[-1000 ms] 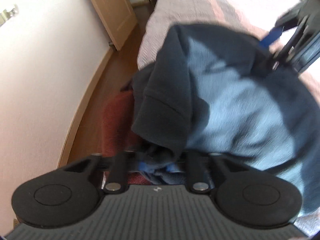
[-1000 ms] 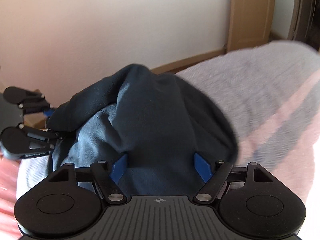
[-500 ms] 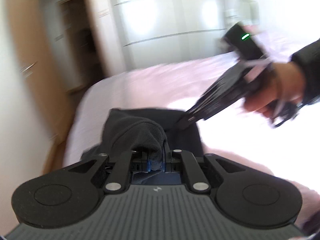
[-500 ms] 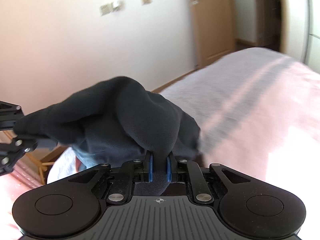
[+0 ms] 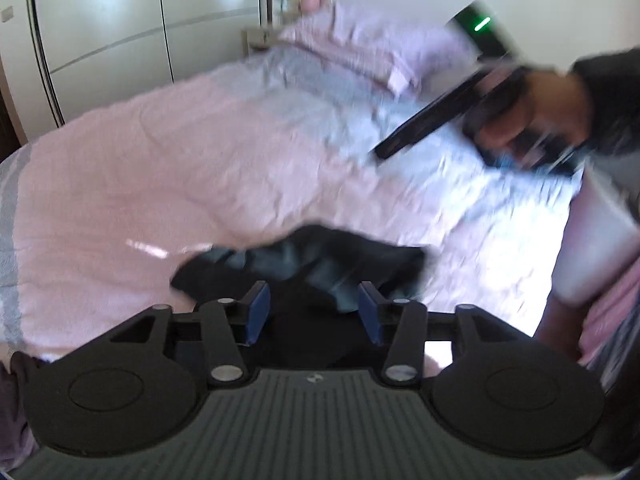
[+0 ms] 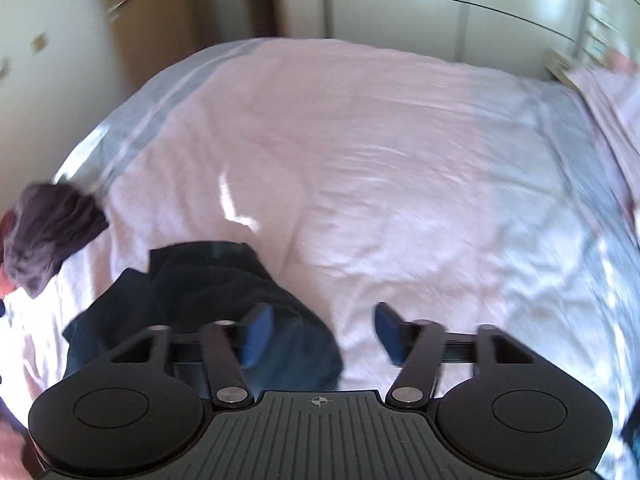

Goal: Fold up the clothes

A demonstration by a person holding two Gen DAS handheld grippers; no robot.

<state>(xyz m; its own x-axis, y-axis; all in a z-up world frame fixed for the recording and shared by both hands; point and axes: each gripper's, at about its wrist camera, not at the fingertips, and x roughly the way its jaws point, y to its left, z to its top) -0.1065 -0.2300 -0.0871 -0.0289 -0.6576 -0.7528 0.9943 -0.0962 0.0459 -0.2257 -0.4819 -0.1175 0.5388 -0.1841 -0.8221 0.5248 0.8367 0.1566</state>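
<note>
A dark navy garment (image 5: 320, 256) lies crumpled on the pink and grey bedspread (image 5: 160, 184), just ahead of my left gripper (image 5: 314, 312), which is open and empty above it. In the right wrist view the same garment (image 6: 208, 288) lies at the lower left. My right gripper (image 6: 320, 334) is open and empty, its left finger over the garment's edge. The right gripper's body, held by a hand, also shows blurred in the left wrist view (image 5: 460, 104).
A second dark grey-purple garment (image 6: 48, 232) lies bunched at the bed's left edge. Pillows (image 5: 360, 48) lie at the head of the bed. White wardrobe doors (image 6: 440, 8) stand behind the bed. A wooden door (image 6: 152, 20) is at the left.
Both grippers held the navy garment in the air half a second ago. Both have opened, and the garment has dropped onto the bed. Both grippers have swung toward the bed.
</note>
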